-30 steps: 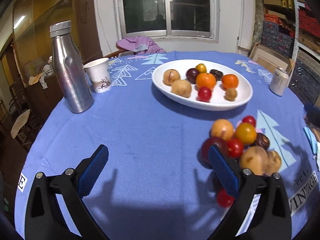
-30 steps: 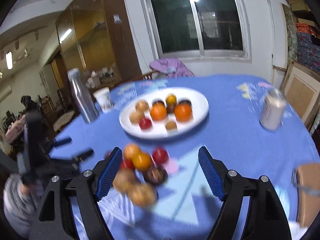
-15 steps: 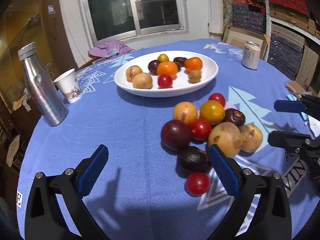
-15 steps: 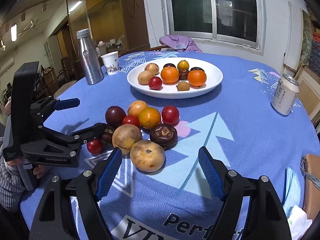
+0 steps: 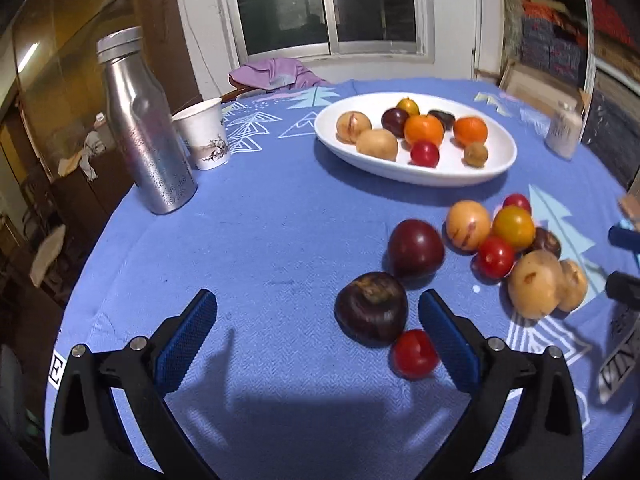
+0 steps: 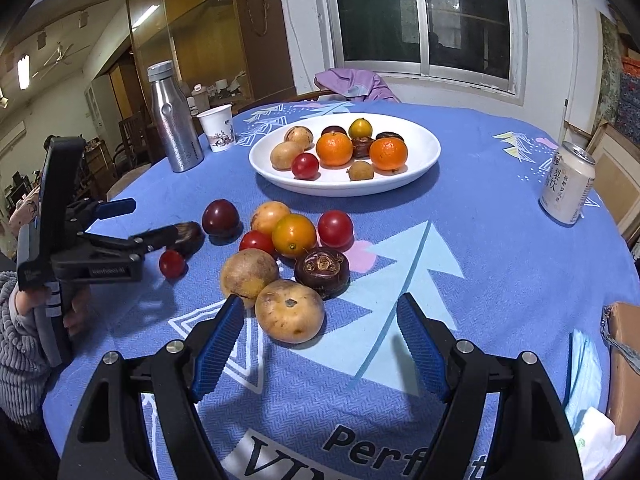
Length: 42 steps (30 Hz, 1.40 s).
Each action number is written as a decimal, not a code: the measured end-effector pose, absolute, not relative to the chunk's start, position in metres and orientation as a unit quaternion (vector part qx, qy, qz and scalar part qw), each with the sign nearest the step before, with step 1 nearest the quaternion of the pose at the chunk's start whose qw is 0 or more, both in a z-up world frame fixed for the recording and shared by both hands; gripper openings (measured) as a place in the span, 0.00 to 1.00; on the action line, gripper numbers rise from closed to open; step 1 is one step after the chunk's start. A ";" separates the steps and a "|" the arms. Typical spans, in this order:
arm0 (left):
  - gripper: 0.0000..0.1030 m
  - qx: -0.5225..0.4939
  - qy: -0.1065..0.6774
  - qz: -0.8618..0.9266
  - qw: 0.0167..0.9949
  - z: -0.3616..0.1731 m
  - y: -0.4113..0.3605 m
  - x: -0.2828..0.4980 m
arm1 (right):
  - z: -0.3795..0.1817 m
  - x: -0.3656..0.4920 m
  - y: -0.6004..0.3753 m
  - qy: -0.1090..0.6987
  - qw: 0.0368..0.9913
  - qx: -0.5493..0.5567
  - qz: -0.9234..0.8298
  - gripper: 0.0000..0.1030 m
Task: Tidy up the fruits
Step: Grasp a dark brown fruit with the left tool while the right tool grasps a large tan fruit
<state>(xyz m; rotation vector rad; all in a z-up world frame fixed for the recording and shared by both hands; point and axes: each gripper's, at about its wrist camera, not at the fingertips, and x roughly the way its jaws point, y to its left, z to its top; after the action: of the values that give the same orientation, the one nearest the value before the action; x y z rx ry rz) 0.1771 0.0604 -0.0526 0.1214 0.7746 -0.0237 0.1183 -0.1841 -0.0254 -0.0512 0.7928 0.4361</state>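
Note:
A white oval plate point(image 5: 496, 168) point(image 6: 420, 160) at the table's far side holds several fruits. Loose fruits lie on the blue cloth before it. My left gripper point(image 5: 316, 328) is open and empty; a dark mangosteen point(image 5: 371, 307) and a small red tomato point(image 5: 414, 354) lie just inside its right finger, a dark plum point(image 5: 416, 247) beyond. The left gripper also shows in the right wrist view point(image 6: 156, 220). My right gripper point(image 6: 320, 340) is open and empty, with a tan round fruit point(image 6: 289, 311) between its fingertips, nearer the left one. Another mangosteen point(image 6: 322, 267) sits behind it.
A steel bottle point(image 5: 144, 124) point(image 6: 173, 120) and a paper cup point(image 5: 205, 134) point(image 6: 218, 128) stand at the left back. A drink can point(image 6: 567, 188) stands at the right. A brown box point(image 6: 624, 356) and white wrappers point(image 6: 592, 432) lie at the right edge.
My left gripper has swung left and come closer to the table, so the mangosteen and small tomato now lie by its right finger. My right gripper has edged forward toward the tan fruit.

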 end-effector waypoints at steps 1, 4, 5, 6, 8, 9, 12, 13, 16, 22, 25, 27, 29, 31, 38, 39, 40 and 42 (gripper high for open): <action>0.96 0.059 0.375 -0.017 0.925 -0.052 0.060 0.176 | -0.025 0.118 -0.184 0.382 0.899 -0.025 0.212 0.77; 0.96 0.081 0.377 -0.024 0.922 -0.057 0.050 0.176 | -0.027 0.117 -0.181 0.383 0.898 -0.031 0.216 0.77; 0.96 0.086 0.379 -0.023 0.921 -0.058 0.048 0.177 | -0.028 0.116 -0.180 0.383 0.898 -0.034 0.217 0.77; 0.96 0.087 0.380 -0.024 0.921 -0.060 0.046 0.177 | -0.029 0.116 -0.179 0.383 0.897 -0.036 0.217 0.77; 0.96 0.083 0.378 -0.027 0.922 -0.060 0.045 0.179 | -0.030 0.115 -0.176 0.382 0.897 -0.040 0.217 0.77; 0.96 0.082 0.376 -0.027 0.923 -0.059 0.045 0.179 | -0.030 0.114 -0.175 0.381 0.898 -0.041 0.217 0.77; 0.96 0.082 0.370 -0.022 0.925 -0.059 0.044 0.180 | -0.034 0.115 -0.172 0.382 0.898 -0.048 0.212 0.77; 0.96 0.082 0.371 -0.023 0.925 -0.059 0.043 0.181 | -0.035 0.115 -0.171 0.383 0.898 -0.051 0.210 0.77; 0.96 0.087 0.377 -0.024 0.922 -0.062 0.039 0.184 | -0.037 0.116 -0.168 0.384 0.898 -0.056 0.207 0.76; 0.93 0.081 0.390 -0.036 0.917 -0.066 0.036 0.188 | -0.043 0.122 -0.165 0.396 0.894 -0.046 0.206 0.65; 0.73 0.066 0.407 -0.045 0.910 -0.070 0.039 0.193 | -0.047 0.127 -0.161 0.408 0.887 -0.040 0.212 0.59; 0.72 0.047 0.415 -0.054 0.907 -0.072 0.042 0.195 | -0.049 0.131 -0.160 0.416 0.883 -0.034 0.214 0.58; 0.72 0.046 0.415 -0.055 0.907 -0.073 0.042 0.195 | -0.050 0.132 -0.159 0.418 0.882 -0.029 0.216 0.56; 0.72 0.049 0.415 -0.057 0.907 -0.073 0.040 0.195 | -0.052 0.134 -0.158 0.422 0.879 -0.025 0.218 0.56; 0.57 0.031 0.420 -0.079 0.904 -0.074 0.039 0.196 | -0.054 0.135 -0.156 0.428 0.873 -0.015 0.235 0.44; 0.56 0.029 0.419 -0.078 0.904 -0.074 0.039 0.195 | -0.054 0.135 -0.156 0.428 0.873 -0.016 0.235 0.44; 0.55 0.027 0.418 -0.078 0.905 -0.073 0.040 0.195 | -0.054 0.134 -0.156 0.428 0.872 -0.016 0.236 0.44; 0.53 0.025 0.416 -0.076 0.906 -0.072 0.041 0.194 | -0.053 0.134 -0.157 0.428 0.872 -0.015 0.237 0.43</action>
<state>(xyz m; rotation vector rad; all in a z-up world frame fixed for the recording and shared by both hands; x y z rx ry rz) 0.1943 0.0411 -0.0724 0.0525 0.8586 -0.1564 0.1337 -0.1567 -0.0535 -0.0312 0.8950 0.4943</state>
